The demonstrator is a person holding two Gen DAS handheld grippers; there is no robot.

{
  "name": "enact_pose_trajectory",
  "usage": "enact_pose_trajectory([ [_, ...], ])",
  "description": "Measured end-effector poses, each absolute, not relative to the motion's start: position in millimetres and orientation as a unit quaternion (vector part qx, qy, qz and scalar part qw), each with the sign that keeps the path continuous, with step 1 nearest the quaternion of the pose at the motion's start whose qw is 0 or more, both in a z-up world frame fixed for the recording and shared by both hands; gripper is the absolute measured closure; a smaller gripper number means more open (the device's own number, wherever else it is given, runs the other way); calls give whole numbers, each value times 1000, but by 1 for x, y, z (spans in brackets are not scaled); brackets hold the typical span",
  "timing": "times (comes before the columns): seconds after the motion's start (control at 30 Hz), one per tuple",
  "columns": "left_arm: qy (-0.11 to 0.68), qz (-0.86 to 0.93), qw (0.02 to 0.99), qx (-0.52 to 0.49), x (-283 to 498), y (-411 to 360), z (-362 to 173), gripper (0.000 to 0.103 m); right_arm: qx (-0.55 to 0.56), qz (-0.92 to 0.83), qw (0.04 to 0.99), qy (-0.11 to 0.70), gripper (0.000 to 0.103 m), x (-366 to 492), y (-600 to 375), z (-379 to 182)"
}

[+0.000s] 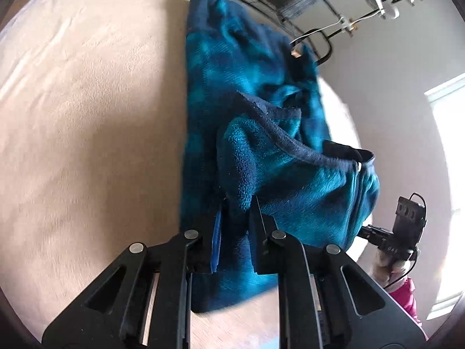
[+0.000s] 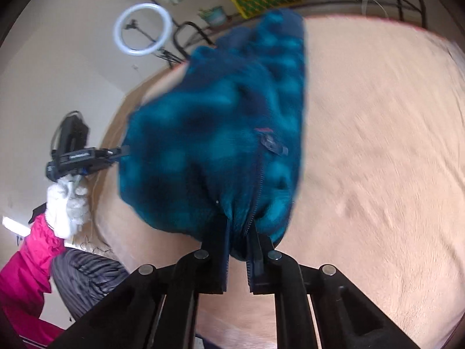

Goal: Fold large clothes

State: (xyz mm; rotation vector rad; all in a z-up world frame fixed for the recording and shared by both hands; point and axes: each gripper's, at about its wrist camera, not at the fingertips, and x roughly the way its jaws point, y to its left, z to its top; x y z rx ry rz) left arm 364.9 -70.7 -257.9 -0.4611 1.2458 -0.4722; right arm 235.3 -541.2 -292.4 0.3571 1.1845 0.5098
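Note:
A blue and teal fleece jacket [image 1: 255, 110] lies lengthwise on a beige bed [image 1: 87, 116], its near end lifted and bunched. My left gripper [image 1: 237, 212] is shut on a fold of the fleece near the dark collar hem. In the right wrist view my right gripper [image 2: 239, 226] is shut on the same fleece jacket [image 2: 221, 133] at the zipper line, and the cloth hangs gathered from the fingers. The zipper pull [image 2: 273, 145] shows above. Each gripper appears in the other's view: the right gripper [image 1: 375, 232] at the jacket's right edge, the left gripper [image 2: 116, 152] at its left edge.
The beige bed [image 2: 377, 145] spreads wide beside the jacket. A white gloved hand [image 2: 68, 209] with a pink sleeve [image 2: 26, 267] holds the far gripper. A ring light [image 2: 142, 29], a potted plant [image 2: 213, 14], a hanger [image 1: 314, 33] and a bright window [image 1: 450, 160] ring the bed.

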Motion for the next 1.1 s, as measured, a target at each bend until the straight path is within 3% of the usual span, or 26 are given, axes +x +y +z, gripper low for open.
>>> enact_pose_trajectory([
  [0.13, 571, -211, 766, -204, 379, -76, -266, 88, 151, 237, 797, 535, 95, 243, -539, -291],
  [0.2, 565, -205, 771, -209, 380, -73, -261, 86, 129, 228, 796, 546, 90, 242, -536, -283],
  [0.27, 559, -199, 777, -213, 378, -69, -252, 86, 90, 211, 811, 538, 73, 238, -534, -267],
  [0.4, 525, -215, 797, -206, 365, -62, -224, 86, 33, 234, 837, 493, 63, 236, -516, -220],
  [0.57, 527, -286, 787, -147, 335, -81, -209, 86, -22, 306, 837, 454, 38, 274, -451, -189],
  [0.7, 545, -315, 772, -86, 317, -102, -219, 86, -63, 342, 812, 468, 38, 314, -397, -202],
  [0.9, 562, -320, 755, -102, 321, -99, -238, 86, -109, 370, 769, 510, 39, 351, -339, -240],
  [0.93, 563, -322, 754, -103, 323, -97, -239, 86, -117, 370, 763, 517, 46, 354, -333, -245],
  [1.0, 565, -325, 752, -102, 325, -99, -242, 86, -133, 371, 756, 524, 79, 354, -327, -249],
  [1.07, 562, -327, 754, -96, 324, -101, -244, 86, -156, 369, 757, 516, 94, 351, -322, -248],
  [1.1, 562, -327, 754, -96, 323, -101, -246, 86, -168, 365, 763, 506, 94, 350, -319, -244],
])
